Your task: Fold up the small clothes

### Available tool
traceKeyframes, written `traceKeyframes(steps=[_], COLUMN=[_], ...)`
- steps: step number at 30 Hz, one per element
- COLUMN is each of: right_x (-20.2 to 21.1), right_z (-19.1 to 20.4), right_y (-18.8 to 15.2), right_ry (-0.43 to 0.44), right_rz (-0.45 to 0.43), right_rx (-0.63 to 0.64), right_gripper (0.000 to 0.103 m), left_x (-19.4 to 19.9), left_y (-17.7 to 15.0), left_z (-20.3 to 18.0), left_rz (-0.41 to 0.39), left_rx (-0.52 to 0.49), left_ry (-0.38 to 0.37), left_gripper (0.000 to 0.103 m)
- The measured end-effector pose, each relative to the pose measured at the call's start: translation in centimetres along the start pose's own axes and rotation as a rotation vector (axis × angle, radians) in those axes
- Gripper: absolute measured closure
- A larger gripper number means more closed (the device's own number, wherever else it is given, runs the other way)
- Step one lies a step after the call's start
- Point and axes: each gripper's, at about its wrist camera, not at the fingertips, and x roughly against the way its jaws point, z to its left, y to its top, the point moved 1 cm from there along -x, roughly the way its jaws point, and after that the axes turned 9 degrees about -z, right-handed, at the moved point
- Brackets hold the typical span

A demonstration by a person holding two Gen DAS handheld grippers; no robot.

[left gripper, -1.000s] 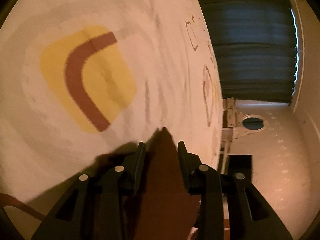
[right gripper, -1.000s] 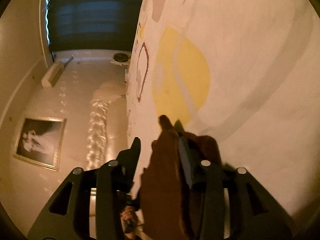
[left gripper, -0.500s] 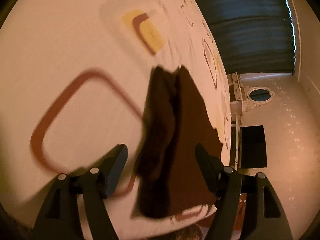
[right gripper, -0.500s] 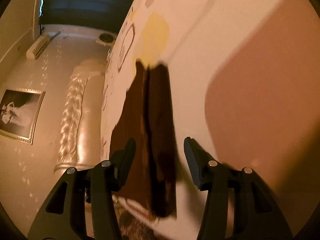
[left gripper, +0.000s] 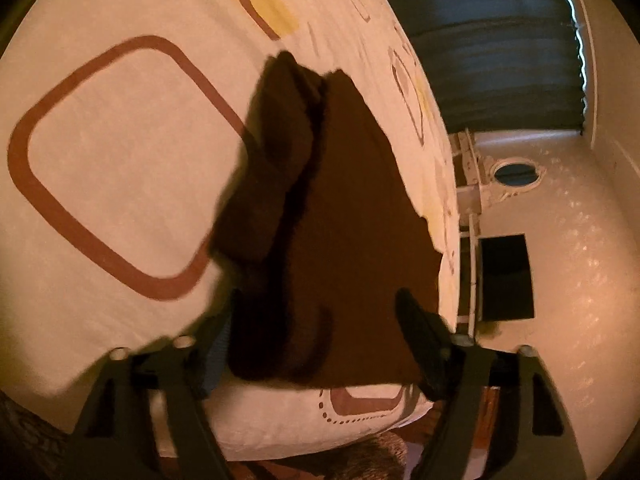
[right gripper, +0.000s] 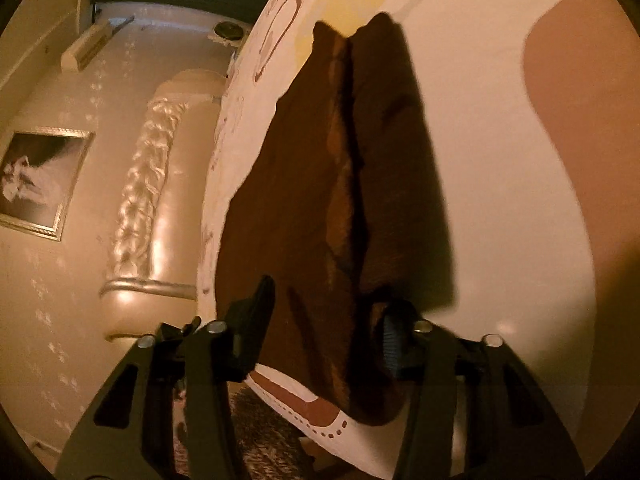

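A dark brown garment (left gripper: 340, 216) lies on the bed cover (left gripper: 120, 160), near the front edge of the bed. It is folded lengthwise: one thicker layer lies along its length on top of a flatter layer, and a dark crease runs between them. In the right wrist view the same brown garment (right gripper: 320, 200) shows a lighter, orange-brown strip along this crease.

The left gripper (left gripper: 316, 320) is spread wide and holds nothing. Its two black fingers stand on either side of the near end of the cloth (the left finger is partly hidden behind the fabric edge). The right gripper (right gripper: 328, 312) is also wide apart and empty; the near end of the garment sits between its fingers, and I cannot tell if the tips touch the fabric.

The bed cover is cream with rounded brown outlines and yellow patches (left gripper: 272, 8). Beside the bed, the left view shows a dark curtain (left gripper: 480, 40) and a pale wall. The right view shows a padded, shiny headboard (right gripper: 152, 200) and a framed picture (right gripper: 36, 184) on the wall.
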Motion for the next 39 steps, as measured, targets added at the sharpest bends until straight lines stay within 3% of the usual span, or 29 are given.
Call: traceKeyframes(steps=[1,2,3,5,13,15,18,20,24,27,29,36,39], right_x=[-0.3,-0.3,-0.3,-0.1,1.2,1.1,1.6,2.9,6.2,6.5,4.8,-4.4,-7.3], right_z=[0.0,-0.2,-0.3,-0.1,-1.1,-1.9,-2.0,-1.7,0.0,3.0,5.1,9.2,8.7], right_y=[-0.2,-0.4,-0.5,-0.6,-0.5,-0.6,-0.3,0.0,0.5,-0.1,-1.2,-5.5,-7.4], right_ry=[-0.019,-0.032,-0.048,-0.059,-0.106,-0.072,-0.045,-0.078,-0.167,-0.099,-0.024,0.109,0.074], right_rz=[0.016,0.025,0.022,0.018,0.015,0.012,0.023,-0.003,-0.128,-0.154,-0.095,0.1,0.159], right_rx=[0.007,0.013,0.02,0.029,0.047,0.016,-0.031,-0.029,0.015,0.05,0.068,0.097,0.089], right_gripper=[0.086,0.09,0.091,0.094,0.096,0.095,0.088,0.076,0.073,0.072,0.072,0.071,0.07], left_x=[-0.4,-0.8,-1.2,-1.0,-0.5,-0.7,-0.8,-0.4,1.2,2.4,2.4,0.7,0.1], left_y=[-0.2,-0.5,-0.7,-0.9,-1.5,-1.7,-1.6,-1.6,-1.1,-0.3,0.3,2.0,2.7], left_z=[-0.1,-0.1,-0.2,-0.2,0.3,0.0,-0.3,-0.3,-0.4,-0.6,-0.6,-0.1,-0.4], left_rz=[0.019,0.035,0.04,0.019,0.002,0.007,0.027,0.032,0.006,-0.041,-0.055,-0.058,-0.049], left_rx=[-0.008,-0.023,-0.035,-0.043,-0.055,-0.052,-0.082,-0.099,-0.128,-0.158,-0.153,-0.124,-0.126], left_ry=[0.02,0.057,0.08,0.098,0.118,0.107,0.08,0.07,0.038,0.036,0.053,0.075,0.071], left_gripper=[0.061,0.08,0.084,0.089,0.09,0.09,0.086,0.077,0.055,0.047,0.041,0.041,0.035])
